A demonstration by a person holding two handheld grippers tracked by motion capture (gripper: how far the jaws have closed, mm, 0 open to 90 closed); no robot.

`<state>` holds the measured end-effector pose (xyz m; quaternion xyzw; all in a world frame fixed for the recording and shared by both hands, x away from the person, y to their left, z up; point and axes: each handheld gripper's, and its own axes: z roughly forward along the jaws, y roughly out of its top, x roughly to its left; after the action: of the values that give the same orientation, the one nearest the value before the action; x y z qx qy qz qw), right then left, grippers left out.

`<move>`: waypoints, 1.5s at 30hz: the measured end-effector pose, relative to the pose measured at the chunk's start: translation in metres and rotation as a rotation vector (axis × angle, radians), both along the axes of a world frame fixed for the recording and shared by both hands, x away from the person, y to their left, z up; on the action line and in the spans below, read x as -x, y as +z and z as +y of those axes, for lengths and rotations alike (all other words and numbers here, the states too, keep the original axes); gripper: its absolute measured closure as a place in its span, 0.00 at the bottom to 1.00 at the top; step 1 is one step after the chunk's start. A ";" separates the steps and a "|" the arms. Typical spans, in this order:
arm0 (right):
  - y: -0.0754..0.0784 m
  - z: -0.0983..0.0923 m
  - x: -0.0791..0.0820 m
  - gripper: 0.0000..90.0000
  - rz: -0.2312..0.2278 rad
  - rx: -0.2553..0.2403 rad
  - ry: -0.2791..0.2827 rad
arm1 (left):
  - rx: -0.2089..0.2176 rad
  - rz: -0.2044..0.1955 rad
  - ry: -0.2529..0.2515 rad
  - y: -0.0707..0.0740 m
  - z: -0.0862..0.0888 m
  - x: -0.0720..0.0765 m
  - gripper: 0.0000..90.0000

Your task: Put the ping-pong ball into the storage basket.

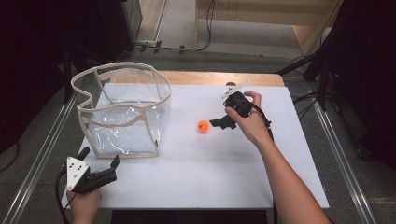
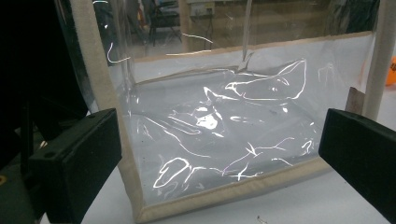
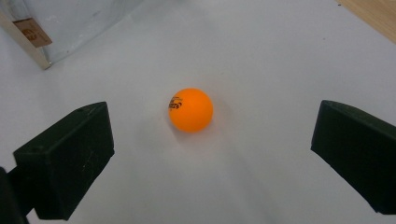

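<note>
black jaws spread wide around an orange ball (image 3: pixel 190 110), nothing gripped yet.

right gripper (image 1: pixel 219 122) released, aimed at the ball on the white table (image 1: pixel 210 172) from its 3 o'clock side, ball between the jaws but apart from both. clear bag (image 1: pixel 122 112) standing upright at 9 o'clock of the ball, well apart, mouth up. left gripper (image 1: pixel 100 158) also released, waiting at the bag's 6 o'clock, near its front wall, holding nothing. judged early: closing on the ball, lifting and dropping into the bag all left to do.
</note>
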<state>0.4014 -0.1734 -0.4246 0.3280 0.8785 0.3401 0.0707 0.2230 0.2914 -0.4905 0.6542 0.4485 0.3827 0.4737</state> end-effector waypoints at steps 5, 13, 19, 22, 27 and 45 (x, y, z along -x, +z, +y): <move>-0.004 0.006 -0.004 0.00 0.016 0.019 0.019 | -0.001 0.001 0.000 0.000 0.000 0.000 0.00; -0.013 0.019 -0.009 0.00 0.046 0.067 0.059 | 0.000 0.002 -0.001 0.000 0.000 0.000 0.00; -0.018 0.028 -0.011 0.00 0.059 0.104 0.082 | 0.003 0.002 0.001 0.000 0.000 0.000 0.00; -0.020 0.032 -0.013 0.00 0.070 0.117 0.103 | 0.002 0.002 0.000 0.000 0.000 0.000 0.00; -0.023 0.039 -0.015 0.00 0.080 0.141 0.136 | 0.003 0.002 0.001 0.000 0.001 0.000 0.00; -0.037 0.055 -0.023 0.13 0.101 0.213 0.160 | 0.016 0.001 -0.004 0.000 0.001 -0.001 0.00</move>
<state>0.4242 -0.1183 -0.4613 0.2643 0.9354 0.2325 0.0336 0.2238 0.2927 -0.4904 0.6516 0.4504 0.3778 0.4794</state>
